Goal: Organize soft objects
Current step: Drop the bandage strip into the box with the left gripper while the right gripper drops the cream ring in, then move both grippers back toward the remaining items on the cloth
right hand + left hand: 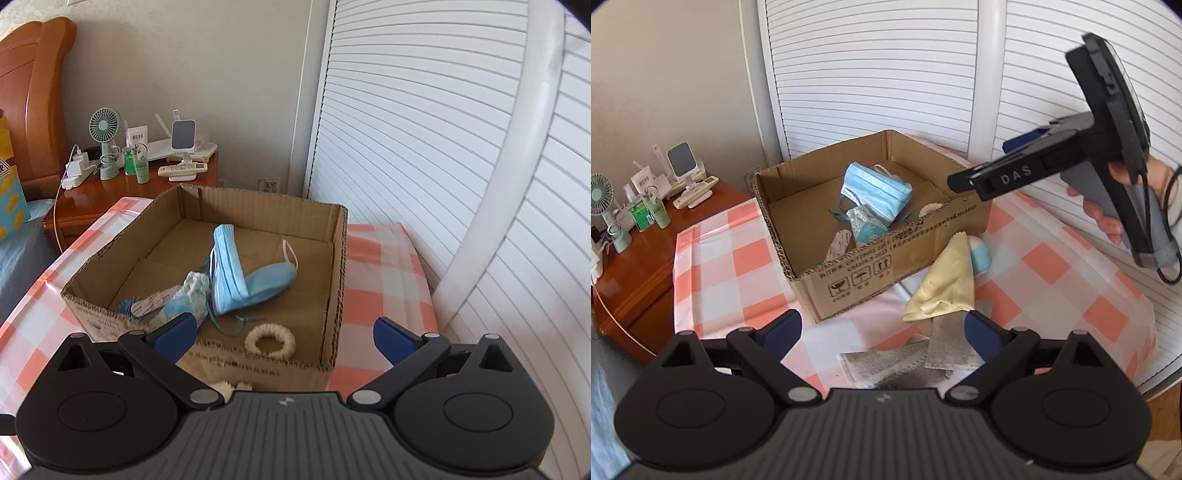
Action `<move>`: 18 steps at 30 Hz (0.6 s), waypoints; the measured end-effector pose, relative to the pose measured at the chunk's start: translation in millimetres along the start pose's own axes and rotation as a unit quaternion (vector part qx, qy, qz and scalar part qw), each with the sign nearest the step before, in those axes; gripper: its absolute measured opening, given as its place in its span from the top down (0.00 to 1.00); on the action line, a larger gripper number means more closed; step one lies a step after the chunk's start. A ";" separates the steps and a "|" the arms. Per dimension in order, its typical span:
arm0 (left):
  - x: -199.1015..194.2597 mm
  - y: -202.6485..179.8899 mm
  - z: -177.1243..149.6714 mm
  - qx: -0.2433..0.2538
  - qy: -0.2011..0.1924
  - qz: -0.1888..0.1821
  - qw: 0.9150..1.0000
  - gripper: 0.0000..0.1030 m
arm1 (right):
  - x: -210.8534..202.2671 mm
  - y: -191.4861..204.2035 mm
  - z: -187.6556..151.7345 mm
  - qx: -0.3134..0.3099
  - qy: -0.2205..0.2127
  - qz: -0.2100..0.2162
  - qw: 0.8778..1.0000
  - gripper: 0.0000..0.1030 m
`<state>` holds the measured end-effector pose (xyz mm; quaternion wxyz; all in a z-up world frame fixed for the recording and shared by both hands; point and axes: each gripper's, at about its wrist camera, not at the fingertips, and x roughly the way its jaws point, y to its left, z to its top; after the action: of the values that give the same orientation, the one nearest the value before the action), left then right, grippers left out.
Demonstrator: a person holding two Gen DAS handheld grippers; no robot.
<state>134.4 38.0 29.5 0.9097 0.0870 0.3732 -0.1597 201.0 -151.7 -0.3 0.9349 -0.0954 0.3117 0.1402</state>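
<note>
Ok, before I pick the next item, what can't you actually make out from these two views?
- Grey cloth: near end hidden under the left gripper body, left wrist view.
- Small blue and white object: mostly covered by the yellow cloth; identity unclear.
- Print on the cardboard box: too small to read.
- Right wrist view: everything in front of the box is blocked by the right gripper.

Tablecloth (746,258): orange/white check. Box (849,284): brown cardboard w/ black print on near wall. Mask (236,284): light blue, white ear loop. Ring (270,341): cream. Cloth near box (945,288): pale yellow; cloths (905,362) nearer: grey weave. Fan (104,127): mint green. Nightstand (110,199): reddish-brown wood. Doors (424,147): white slats. Gripper (284,334) pads: blue, body black.
</note>
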 end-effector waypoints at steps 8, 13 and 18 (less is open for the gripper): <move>-1.7 -15.7 -19.5 -0.007 -0.006 0.024 1.000 0.05 | -16.4 -2.7 -57.0 0.050 0.010 -0.015 0.999 0.00; 0.7 -25.0 -35.2 -0.039 -0.014 0.036 0.998 0.02 | -12.6 4.7 -91.6 0.062 0.021 -0.027 0.997 0.00; 4.0 -32.0 -51.7 -0.047 -0.020 0.040 0.998 0.01 | -6.3 10.0 -108.6 0.070 0.023 -0.038 0.997 0.00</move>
<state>91.9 21.5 -11.1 0.9257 0.0563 0.3584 -0.1070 132.6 -172.4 -82.9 0.9365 -0.0447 0.3386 0.0798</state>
